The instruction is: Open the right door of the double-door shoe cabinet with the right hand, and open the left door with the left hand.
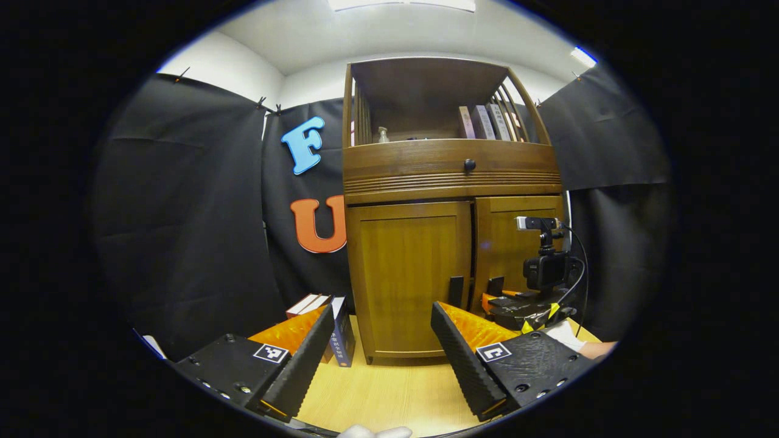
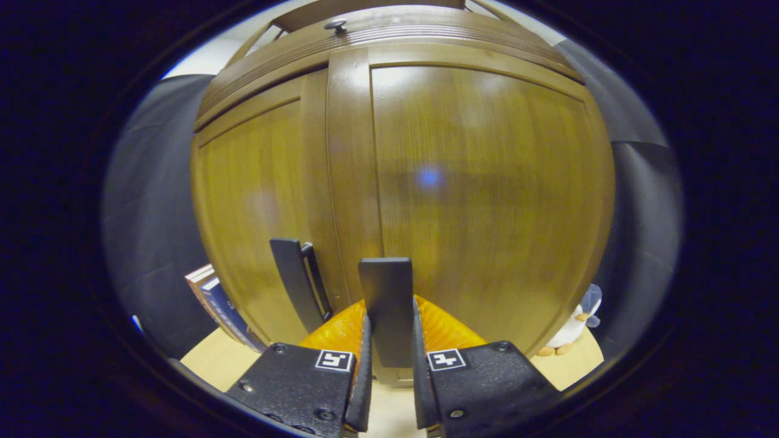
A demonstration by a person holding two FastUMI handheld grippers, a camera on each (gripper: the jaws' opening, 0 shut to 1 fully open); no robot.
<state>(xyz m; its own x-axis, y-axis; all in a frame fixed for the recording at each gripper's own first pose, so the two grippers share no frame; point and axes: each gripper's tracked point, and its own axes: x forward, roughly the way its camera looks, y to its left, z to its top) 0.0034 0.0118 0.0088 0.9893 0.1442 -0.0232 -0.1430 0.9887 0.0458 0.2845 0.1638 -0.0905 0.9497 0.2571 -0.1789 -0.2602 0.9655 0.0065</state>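
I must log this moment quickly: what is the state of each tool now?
Left tool: open, holding nothing, short of the cabinet.
Right tool: closed on the right door handle; both doors look shut.

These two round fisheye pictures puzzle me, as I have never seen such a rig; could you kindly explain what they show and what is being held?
There is no robot here: a person holds a two-finger gripper in each hand, and a camera rides on each.

The left gripper view looks from farther back. Its black-and-orange left gripper is open and holds nothing. Ahead stands the brown wooden shoe cabinet on a light wooden floor, both doors closed, with a few upright books leaning beside it. The right gripper shows at the right door.

The right gripper view is close up: the right gripper's fingers sit either side of the right door's flat black handle, apparently clamped on it. The left door's black handle is untouched.
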